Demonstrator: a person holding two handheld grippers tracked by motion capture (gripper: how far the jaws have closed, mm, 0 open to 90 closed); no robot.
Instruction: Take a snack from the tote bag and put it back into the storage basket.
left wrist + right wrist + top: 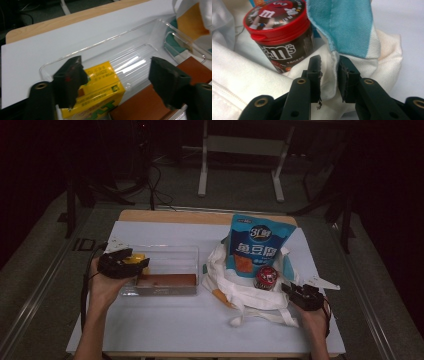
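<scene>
The landmark here is the clear plastic bin [165, 267], which lies on the white table cover [200, 330].

The person's left forearm comes up from the bottom edge of the high view and the left hand [102, 287] bends at the wrist toward the bin's left end. The left gripper [131, 262] reaches over that end, level with the rim. In the left gripper view its jaws are spread wide, one on each side of the yellow carton [100, 90], and the pads do not press on it. The carton lies inside the bin at its left end, with a brown flat box [167, 280] next to it along the bin's near wall.

To the right of the bin, well apart from it, lies the white cloth bag [250, 292]. A blue snack pouch [257, 245] stands in it, and a candy tub [282, 35] with a red lid lies beside the pouch. The right hand [312, 312] rests low at the bag's right edge. The right gripper [329, 75] has its jaws near together, pinching a fold of the bag's cloth just under the bag's blue lining.
</scene>
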